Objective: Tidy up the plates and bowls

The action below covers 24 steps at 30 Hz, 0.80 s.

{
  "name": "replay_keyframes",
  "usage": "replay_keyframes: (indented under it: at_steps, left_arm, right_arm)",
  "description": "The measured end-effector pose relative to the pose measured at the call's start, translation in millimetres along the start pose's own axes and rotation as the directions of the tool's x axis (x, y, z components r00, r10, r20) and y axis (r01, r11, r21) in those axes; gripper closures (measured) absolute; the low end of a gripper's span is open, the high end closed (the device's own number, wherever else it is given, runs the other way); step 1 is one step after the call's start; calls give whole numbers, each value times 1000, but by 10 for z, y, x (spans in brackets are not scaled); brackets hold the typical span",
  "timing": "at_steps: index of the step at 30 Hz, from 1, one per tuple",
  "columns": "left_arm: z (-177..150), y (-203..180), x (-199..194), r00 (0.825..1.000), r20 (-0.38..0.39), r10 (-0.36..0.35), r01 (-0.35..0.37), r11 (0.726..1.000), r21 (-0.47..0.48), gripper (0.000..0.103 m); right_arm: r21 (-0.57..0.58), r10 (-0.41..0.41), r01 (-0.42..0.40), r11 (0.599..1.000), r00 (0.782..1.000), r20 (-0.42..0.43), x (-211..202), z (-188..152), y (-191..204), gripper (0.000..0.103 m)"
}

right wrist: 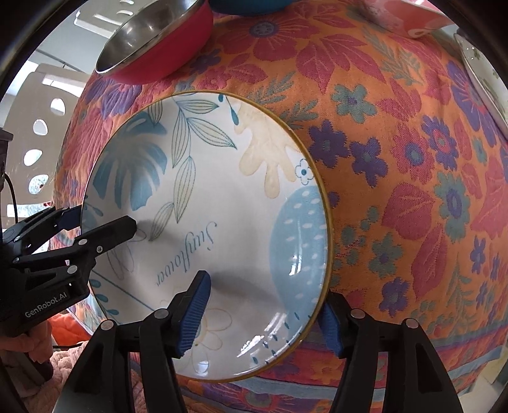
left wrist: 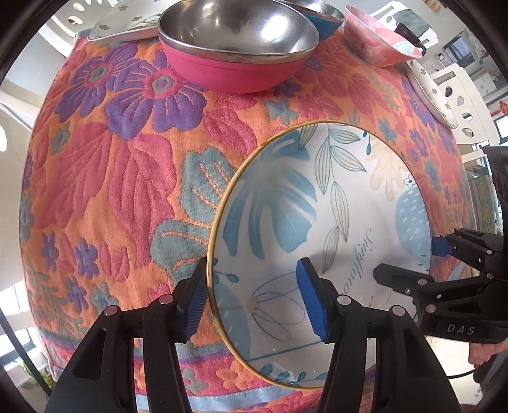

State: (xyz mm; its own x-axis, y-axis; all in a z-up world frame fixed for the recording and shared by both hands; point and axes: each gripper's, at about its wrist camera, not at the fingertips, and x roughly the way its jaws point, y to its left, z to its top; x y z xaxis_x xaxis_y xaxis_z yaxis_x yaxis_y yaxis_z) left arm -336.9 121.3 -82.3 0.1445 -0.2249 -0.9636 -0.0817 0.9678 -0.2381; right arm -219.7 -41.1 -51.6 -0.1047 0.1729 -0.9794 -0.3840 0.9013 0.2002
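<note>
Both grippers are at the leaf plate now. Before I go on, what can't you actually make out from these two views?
- Leaf plate underside: hidden by the plate itself in both views, so lifted or resting is unclear.
- Pad contact: left gripper and right gripper straddle the rim; squeeze unconfirmed.
- Blue bowl: mostly hidden behind the pink steel-lined bowl, left wrist view.
- White floral plate: cut off by the fisheye edge, right wrist view.

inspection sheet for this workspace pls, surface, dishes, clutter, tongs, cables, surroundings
Surface: floral tablecloth, orange with red and purple flowers.
Job's things: leaf-print plate near the front edge; pink steel-lined bowl behind it; blue bowl, pink floral bowl and two white plates at the far edges.
Clutter: nothing seen.
Grippers: left tongs straddle the leaf-print plate's left rim; right tongs straddle its right rim; both open.
Cables: black cable behind the left tongs.
Surroundings: white perforated chairs.
</note>
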Motion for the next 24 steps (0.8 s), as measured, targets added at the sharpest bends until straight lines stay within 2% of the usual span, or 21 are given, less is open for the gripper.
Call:
replay_keyframes:
  at_steps: [6,9,16,20,22,24]
  left_arm:
    - [104,141,-54,1000,-1,17,-17,1000,5,46]
    - [49,176,-96,1000,-2,20,-20,1000,10,42]
    - [69,50,-72,997,11,73,-73,996,60,16]
    - [40,26,-41,996,20,89,-90,992,87,0]
    - [3,49,-63,995,27,101,-103,990,93,0]
    - [29,34,-54,994,29,103,-105,991,87,0]
  right_arm:
    - [9,-5,5,1000,1000,-8,27,39,123,34]
    - [2,-4,4,1000,1000,-11,73,91,148,30]
    - [-91,-26,22,996,999,-42,120,56,329,19]
    - [-172,-51,41,984,997,-51,234,15,481,2]
    - [-213,-75,63,975,996,-48,292,-14,570,0]
    - [-202,-67,55,978,996,-52,309,-11,580,0]
